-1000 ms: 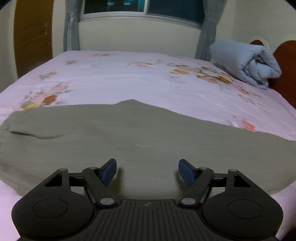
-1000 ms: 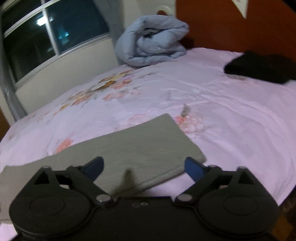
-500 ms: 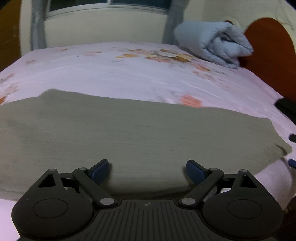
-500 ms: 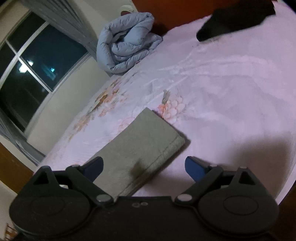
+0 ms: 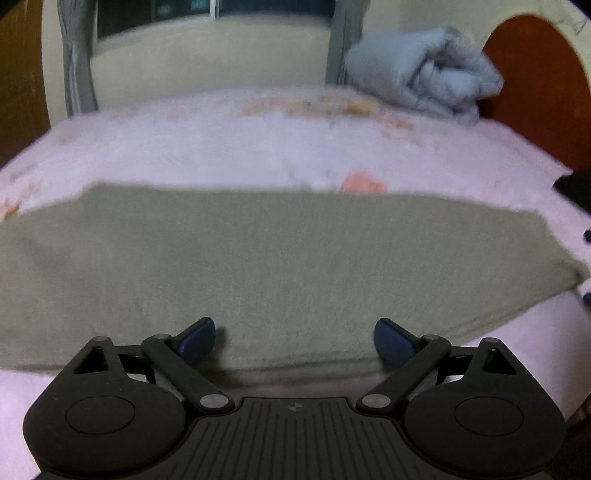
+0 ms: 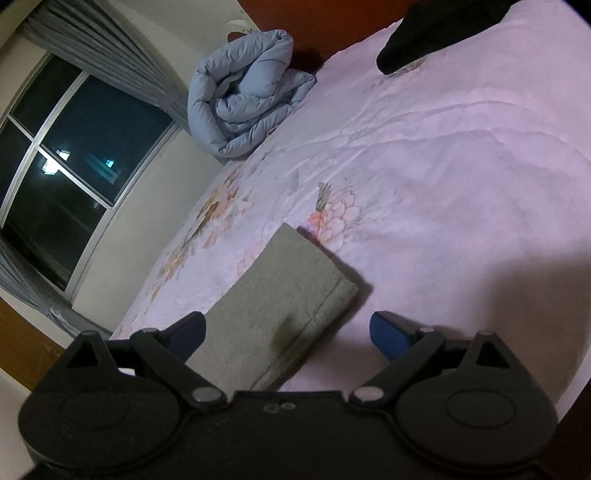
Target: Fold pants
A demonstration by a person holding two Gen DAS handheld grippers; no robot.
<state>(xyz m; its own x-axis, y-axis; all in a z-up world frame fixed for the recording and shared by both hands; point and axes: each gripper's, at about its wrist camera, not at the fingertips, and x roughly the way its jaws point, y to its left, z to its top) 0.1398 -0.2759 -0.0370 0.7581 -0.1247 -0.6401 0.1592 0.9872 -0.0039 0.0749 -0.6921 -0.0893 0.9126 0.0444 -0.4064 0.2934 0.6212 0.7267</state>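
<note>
One lengthwise fold done: olive-grey cotton pants lie as a flat strip on the pink floral bedsheet. Cross folds remain. Left gripper opening, right gripper wide; both empty.

The flat olive-green knit pants are running off the left wrist view's left edge, everything there smearing with blur; a black cloth heap is getting cropped at the top.
</note>
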